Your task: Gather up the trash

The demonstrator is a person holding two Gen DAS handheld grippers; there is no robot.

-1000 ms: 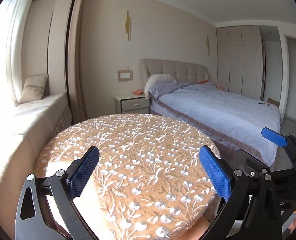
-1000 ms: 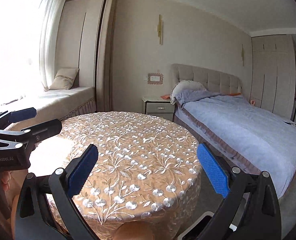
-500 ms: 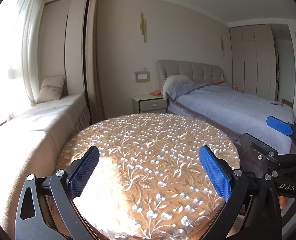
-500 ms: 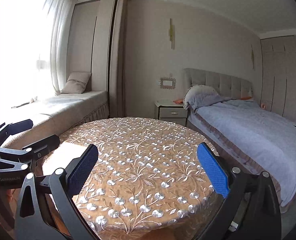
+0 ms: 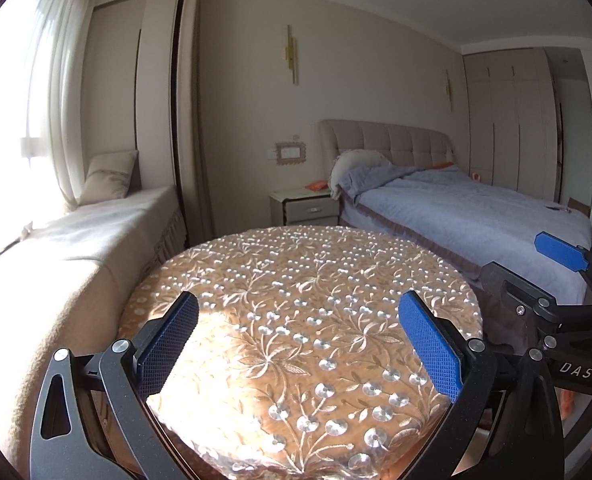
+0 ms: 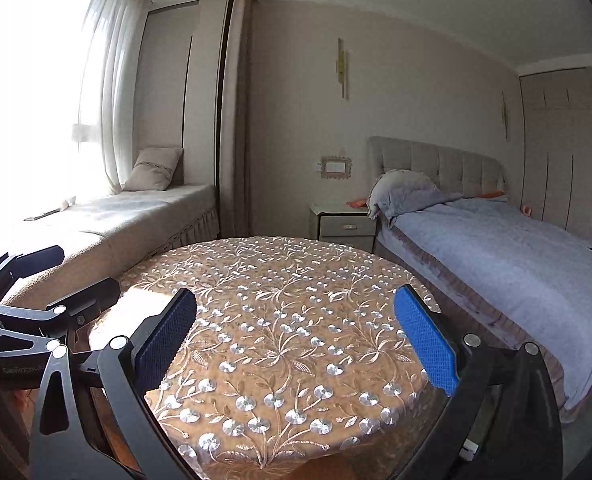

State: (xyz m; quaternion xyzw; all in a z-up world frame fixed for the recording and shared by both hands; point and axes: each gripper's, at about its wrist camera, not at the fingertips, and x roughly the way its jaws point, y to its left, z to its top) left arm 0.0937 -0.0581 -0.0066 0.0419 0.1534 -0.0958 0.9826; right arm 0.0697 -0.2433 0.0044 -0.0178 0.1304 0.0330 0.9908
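I see no trash, so I cannot tell where it lies or which way it points. Beyond the round table (image 5: 304, 288) with its embroidered cloth stand the bed (image 5: 468, 216), window seat (image 5: 95, 224) and nightstand (image 5: 306, 208). Over its near edge my left gripper (image 5: 296, 344) and right gripper (image 6: 293, 340) gape wide, holding nothing.

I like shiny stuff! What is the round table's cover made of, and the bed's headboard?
The tablecloth looks like tan fabric with glossy silvery embroidered flowers, which glint. The headboard seems padded beige upholstery, matte, stitched into puffy squares.
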